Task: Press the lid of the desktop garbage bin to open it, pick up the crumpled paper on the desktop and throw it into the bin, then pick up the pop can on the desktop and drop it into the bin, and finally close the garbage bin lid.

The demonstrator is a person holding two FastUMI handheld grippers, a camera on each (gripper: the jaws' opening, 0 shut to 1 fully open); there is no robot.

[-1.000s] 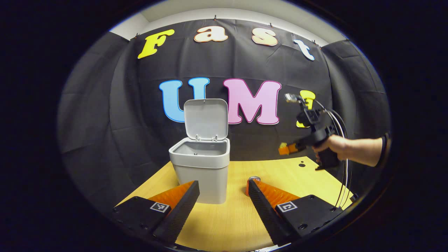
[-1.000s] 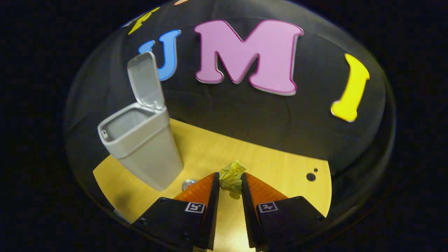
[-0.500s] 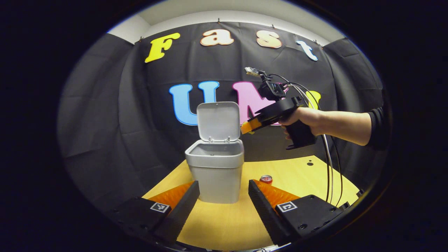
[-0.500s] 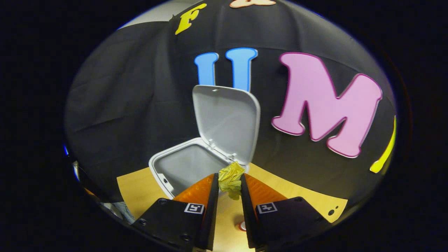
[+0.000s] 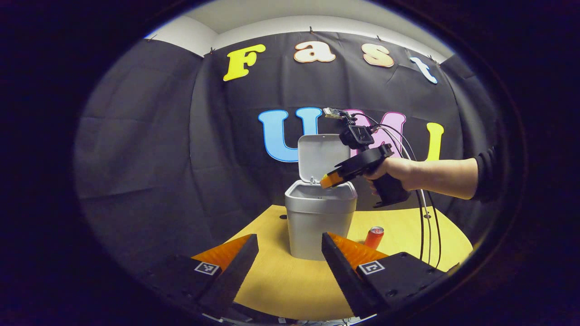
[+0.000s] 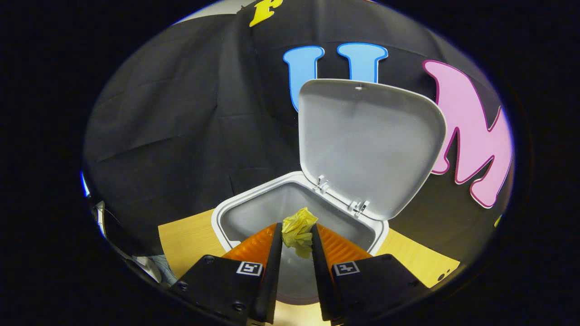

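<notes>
Right gripper (image 6: 297, 235) was clamped on the crumpled yellow paper ball (image 6: 298, 231), both fingers pressing it, held above the open mouth of the grey plastic desktop bin (image 6: 253, 208); its hinged grey lid (image 6: 367, 145) stood upright. Left gripper (image 5: 290, 260) had fingers spread apart, nothing between them, low over the light wooden tabletop (image 5: 290, 290). Orange pop can (image 5: 374, 237) stood upright on the tabletop just beside the bin

- A wooden table (image 5: 408, 226) with light yellow top stands in the booth.
- Black cloth wall (image 5: 149, 136) hangs behind the table.
- Above the cloth, a white wall strip (image 5: 272, 22).
</notes>
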